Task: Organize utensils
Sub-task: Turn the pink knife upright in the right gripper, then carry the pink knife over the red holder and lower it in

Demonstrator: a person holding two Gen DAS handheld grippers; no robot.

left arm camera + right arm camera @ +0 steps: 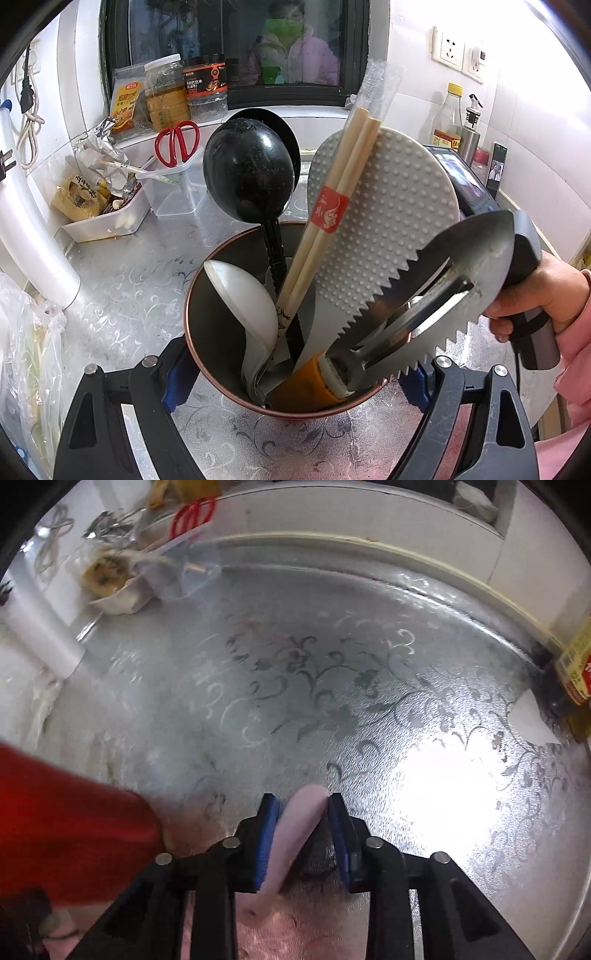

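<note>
In the left wrist view a round dark holder cup [207, 354] stands on the silver counter. It holds a black ladle [251, 170], a white spoon [247, 306], wrapped chopsticks [332, 206], a dotted grey rice paddle [391, 206] and a serrated steel peeler with an orange handle [436, 299]. My left gripper [295, 373] is shut on the cup, one blue pad on each side. In the right wrist view my right gripper [303, 823] is shut on a pale pink utensil [295, 830], above the counter beside the cup's red wall [66, 819].
A white tray of clutter [103, 221], a clear box with red scissors [177, 142], jars on the sill [166, 96], oil bottles [448, 118] and a dark appliance [465, 184] ring the counter. A plastic bag [26, 354] lies at the left. The right hand's grip [532, 295] shows.
</note>
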